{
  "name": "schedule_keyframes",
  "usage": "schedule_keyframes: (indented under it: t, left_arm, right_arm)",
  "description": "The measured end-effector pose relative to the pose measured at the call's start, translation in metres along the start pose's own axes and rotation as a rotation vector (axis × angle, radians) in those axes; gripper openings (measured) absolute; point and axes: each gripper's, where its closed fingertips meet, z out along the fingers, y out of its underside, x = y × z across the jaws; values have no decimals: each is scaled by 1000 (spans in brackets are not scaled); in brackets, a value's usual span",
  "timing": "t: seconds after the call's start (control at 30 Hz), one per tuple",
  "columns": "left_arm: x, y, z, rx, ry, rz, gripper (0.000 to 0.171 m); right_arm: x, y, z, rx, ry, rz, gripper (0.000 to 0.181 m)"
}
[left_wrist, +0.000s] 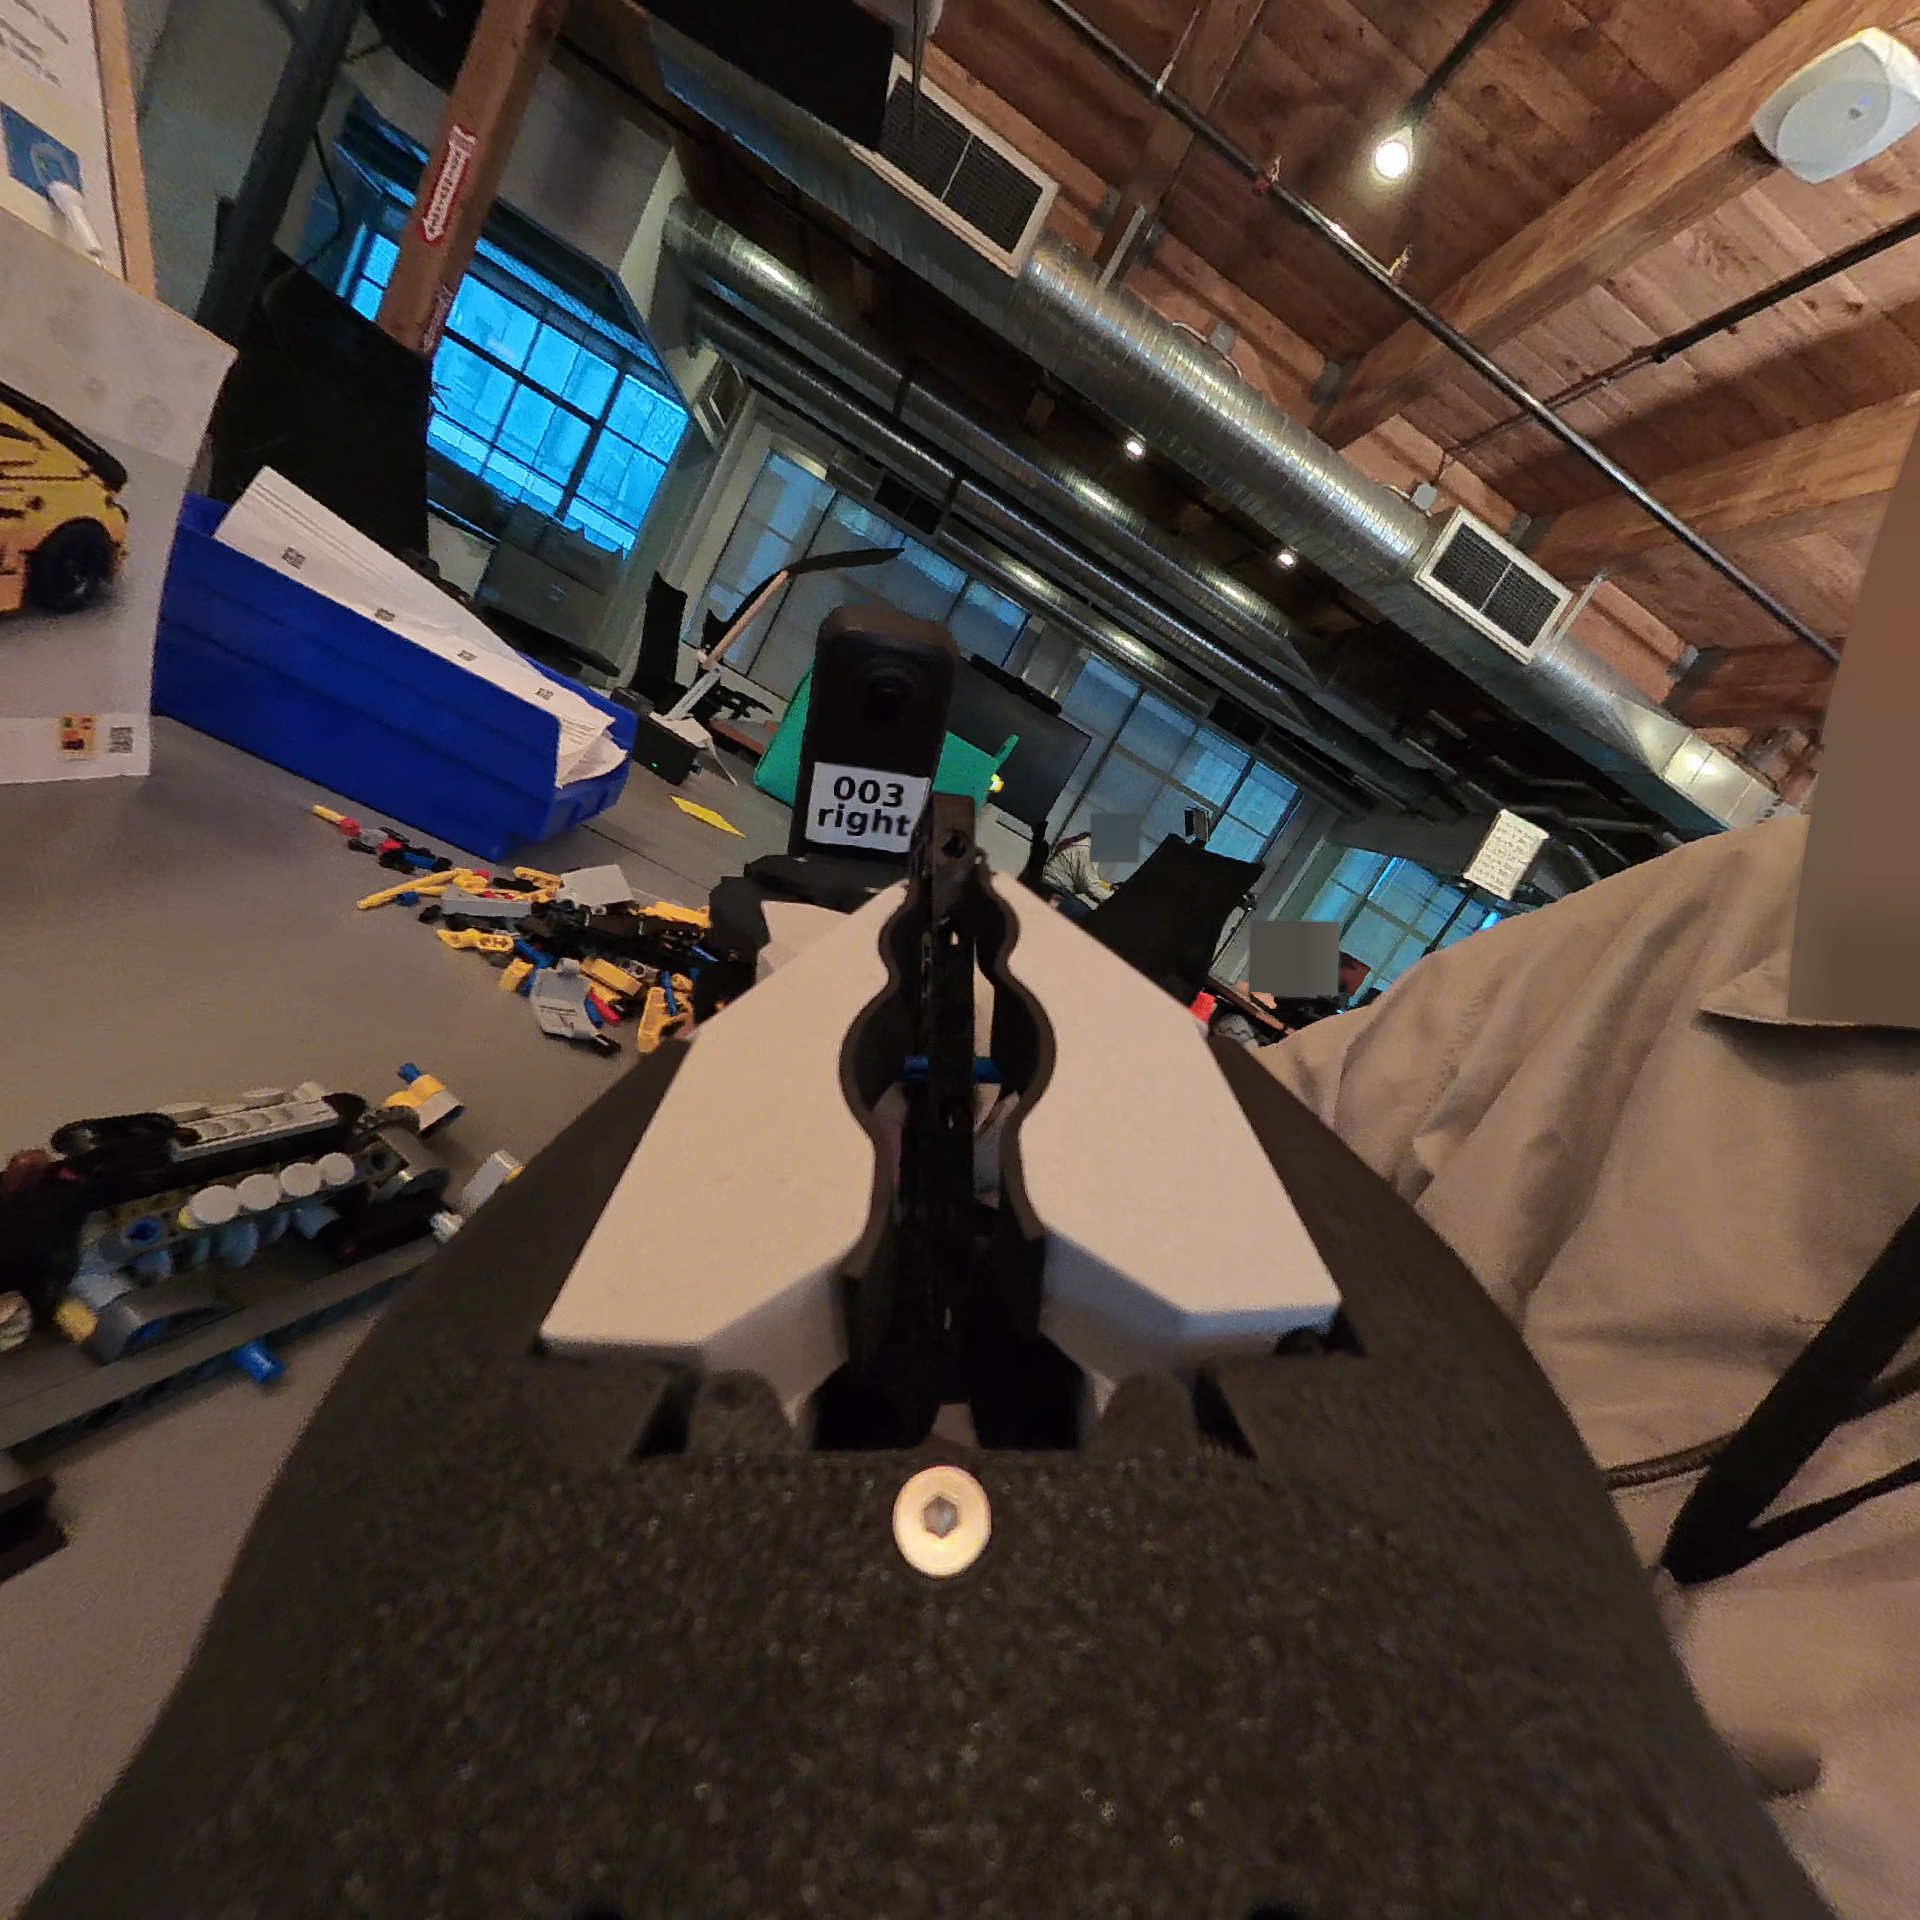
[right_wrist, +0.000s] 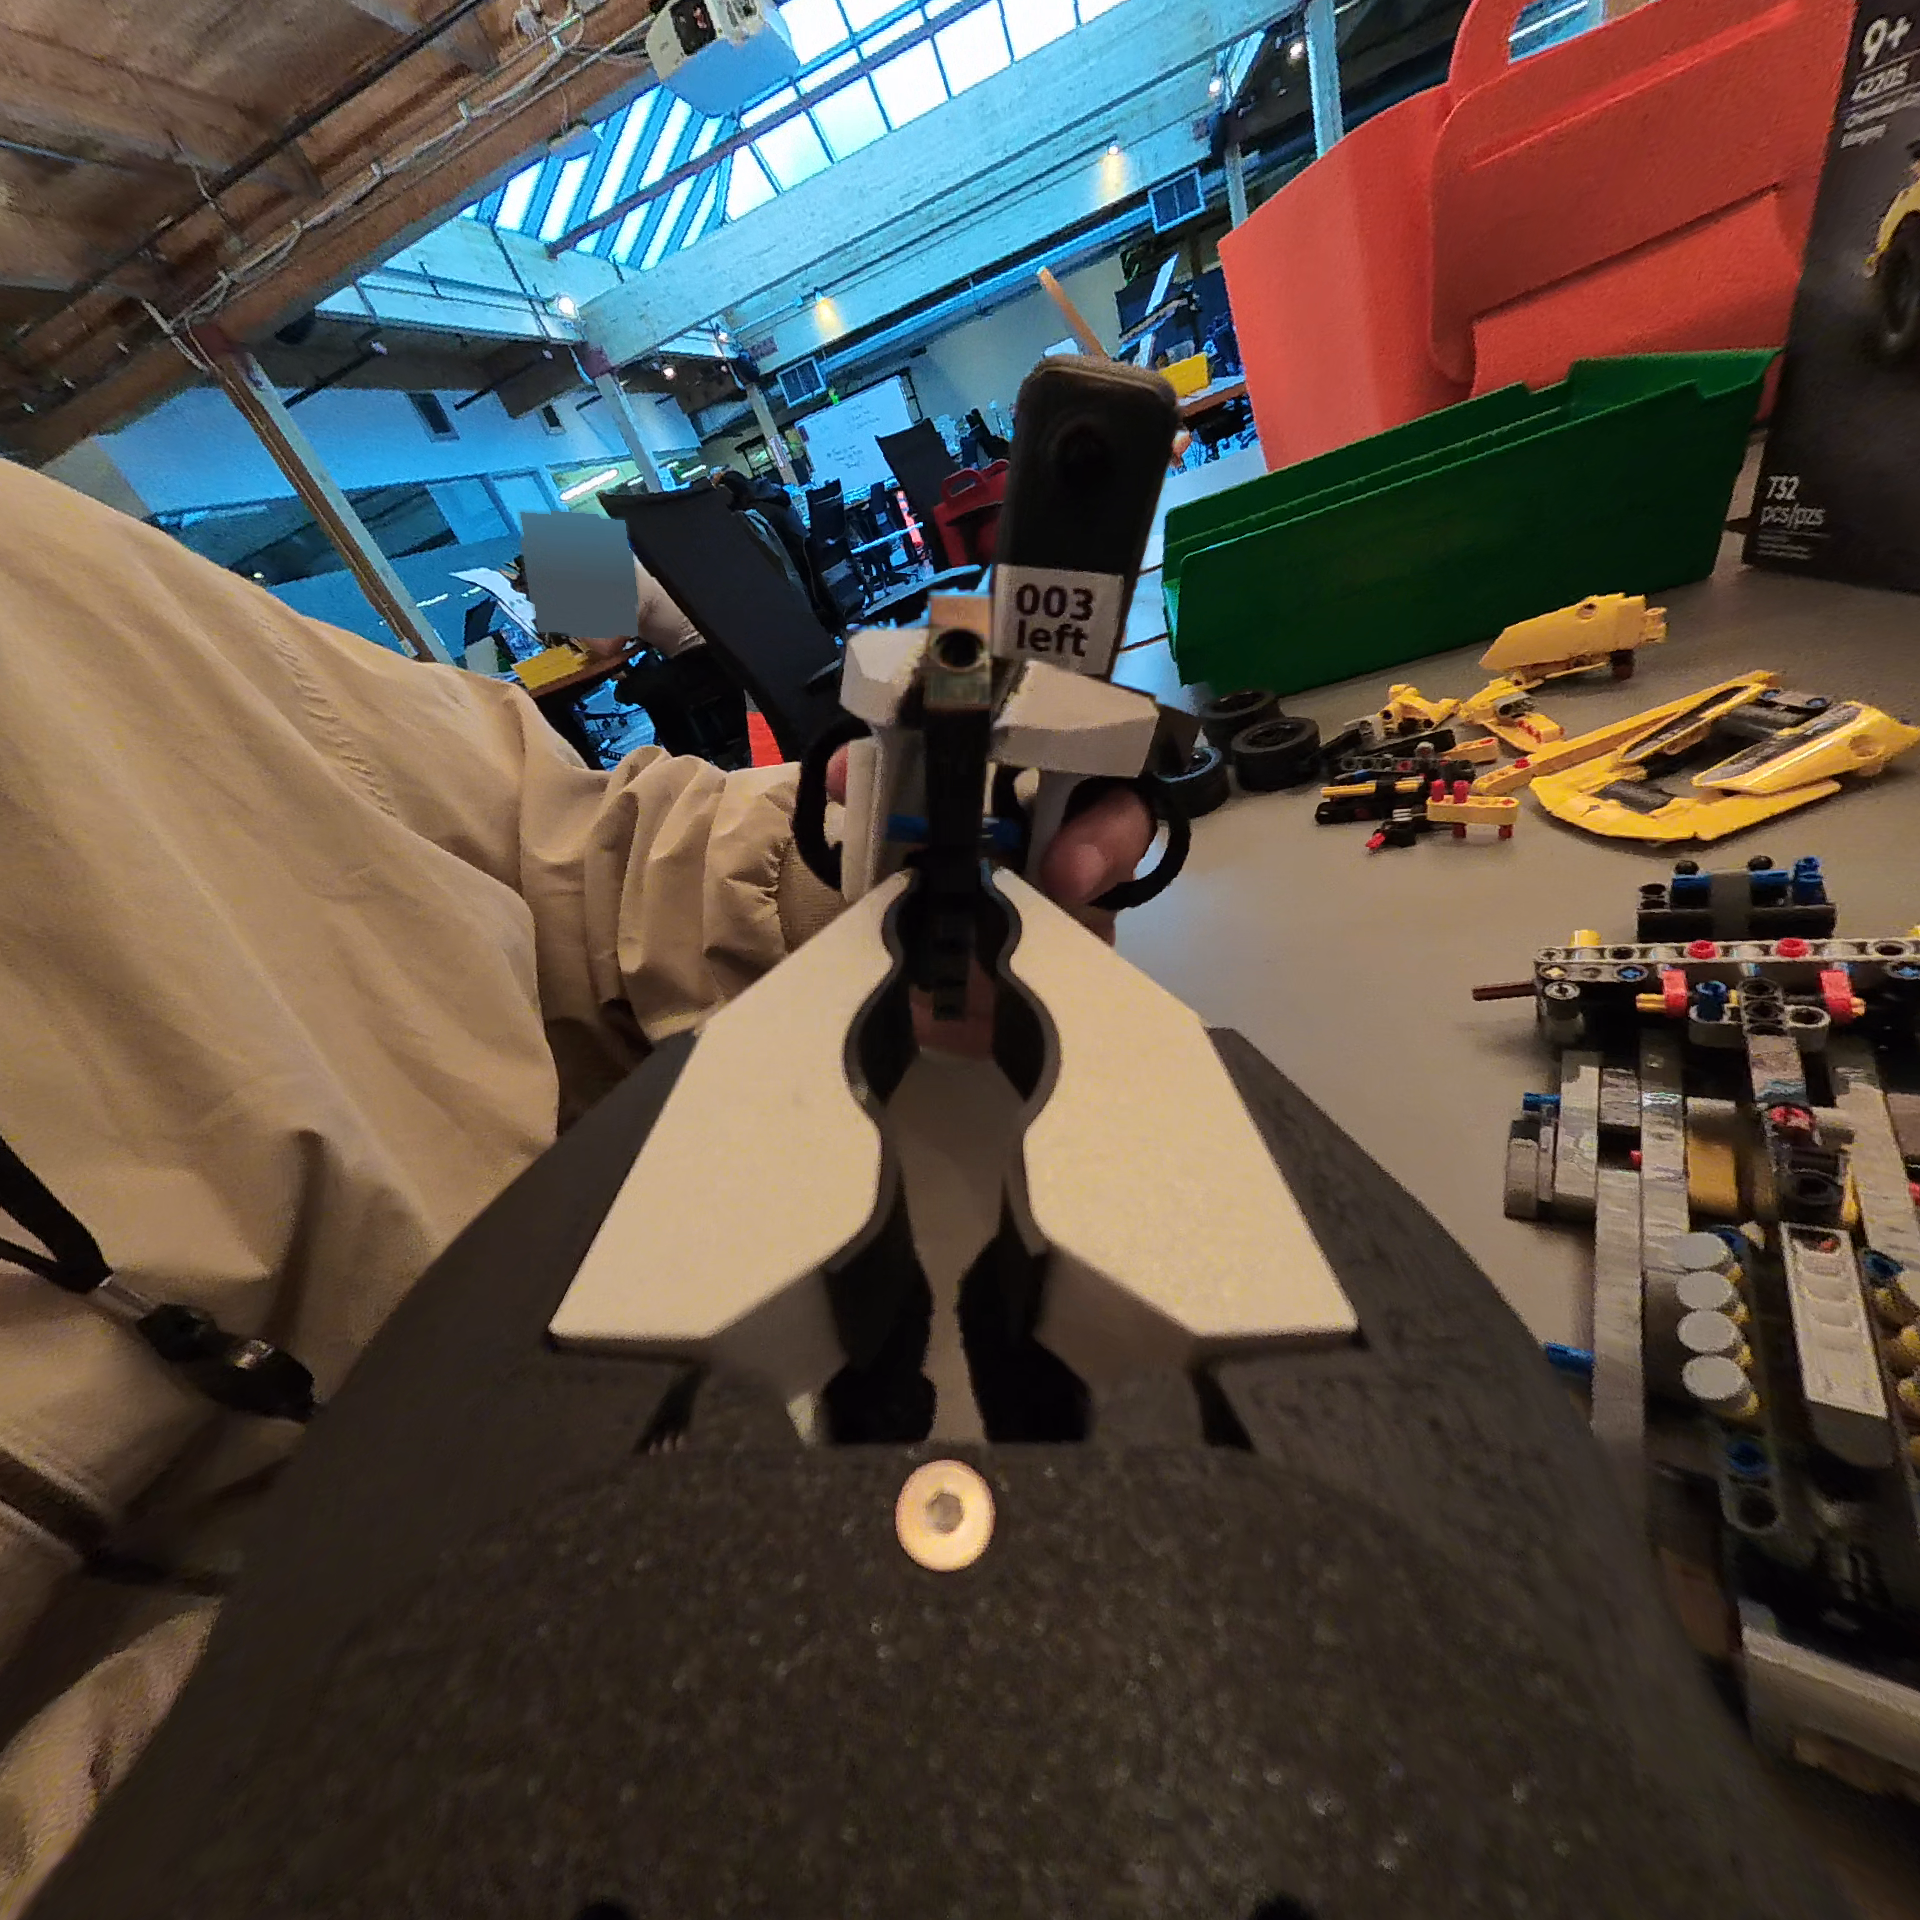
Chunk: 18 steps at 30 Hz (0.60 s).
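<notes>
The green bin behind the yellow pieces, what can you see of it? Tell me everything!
The green bin looks like smooth plastic, long and low, with a stepped rim. It rests on the grey table and appears tipped, its long side facing the camera. A big orange shape rises behind it, a dark box stands at its right end, and black wheels lie just in front. Its inside is hidden.

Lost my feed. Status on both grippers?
Left gripper and right gripper both shut on one black brick beam, held above the grey table. Part-built chassis lies right of them. Nothing between.
</notes>
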Motion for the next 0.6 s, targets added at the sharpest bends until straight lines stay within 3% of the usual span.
schedule_keyframes:
  t: [0.13, 0.2, 0.33, 0.47, 0.6]
  left_arm:
    - [-1, -3, -2, -20, -50, 83, 13]
    - [-1, -12, -8, -28, -78, 124, 36]
    - [0, 3, -12, -125, -97, 213, 34]
    - [7, 22, -2, -197, -66, 258, 17]
    - [4, 13, -3, -167, -106, 315, 16]
  right_arm:
    - [0, -3, -5, 18, -14, 24, 6]
    - [1, -16, -14, 97, -12, 26, 6]
    - [-4, -40, -30, 238, -32, -4, 6]
    - [-6, -37, -27, 218, -21, -26, 6]
    - [-1, -32, -30, 178, 21, -54, 6]
